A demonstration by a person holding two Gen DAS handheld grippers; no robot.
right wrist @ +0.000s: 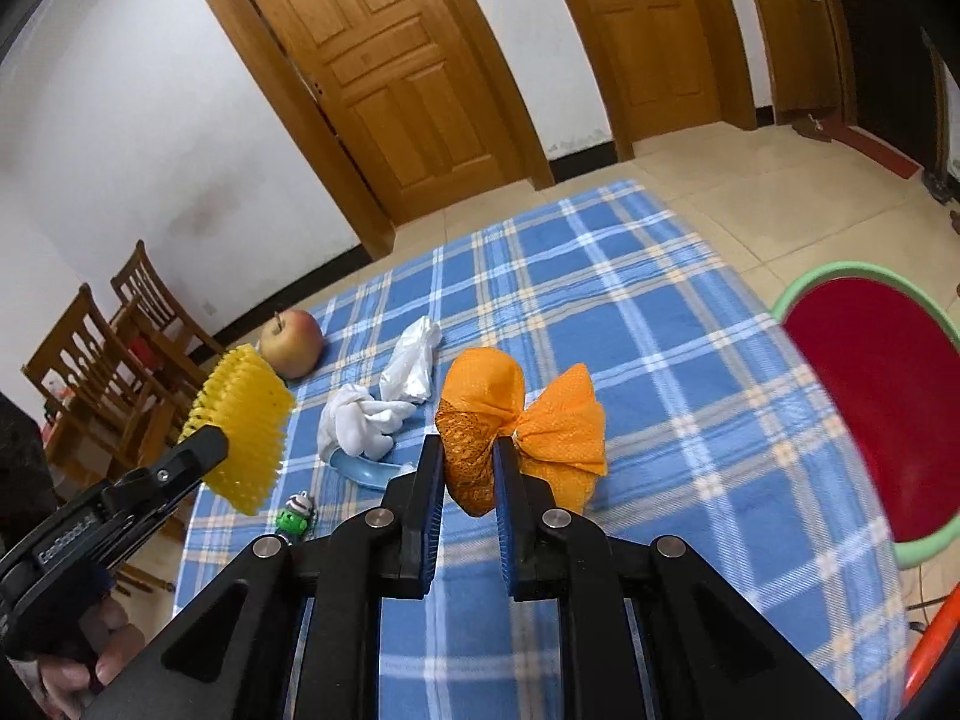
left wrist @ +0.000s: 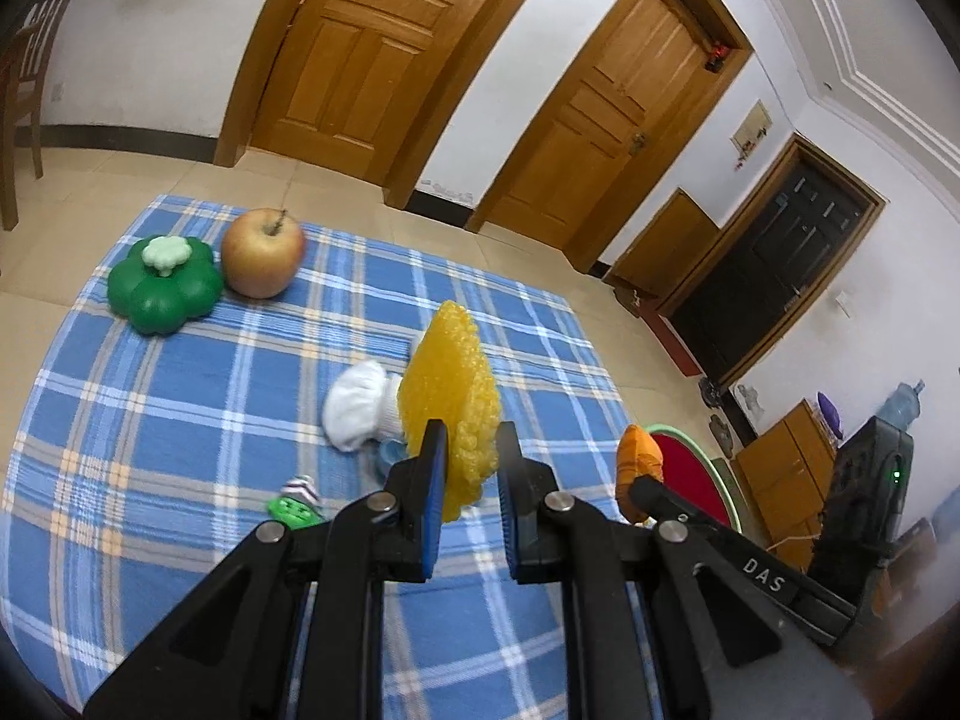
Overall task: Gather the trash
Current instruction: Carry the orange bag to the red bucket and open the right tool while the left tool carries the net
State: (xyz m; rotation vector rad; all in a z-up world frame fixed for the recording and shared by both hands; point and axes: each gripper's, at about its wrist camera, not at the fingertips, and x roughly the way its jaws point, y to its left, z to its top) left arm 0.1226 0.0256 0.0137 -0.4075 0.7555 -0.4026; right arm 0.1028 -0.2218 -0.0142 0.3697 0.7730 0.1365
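**Both tools loaded over the checked tabletop**

Blue plaid tabletop (right wrist: 660, 312) carries an apple (left wrist: 262, 252) and white rags (right wrist: 366, 420). Left tool (left wrist: 471, 450) clamps a yellow foam net (left wrist: 450, 396); right tool (right wrist: 469, 462) pinches an orange mesh bag (right wrist: 516, 420) above the cloth, near the red bin (right wrist: 876, 396).

White letters "DAS" stood on the black body of the right claw (left wrist: 639, 483), seen from the left wrist camera at its right side. More letters probably followed, but the edge of the body hid them. On the black body of the left claw (right wrist: 204, 438), seen from the right wrist camera, there was pale raised lettering. It looked like "GenRobot.AI", but it was small and tilted, so I could not read it with certainty. No other text was readable.
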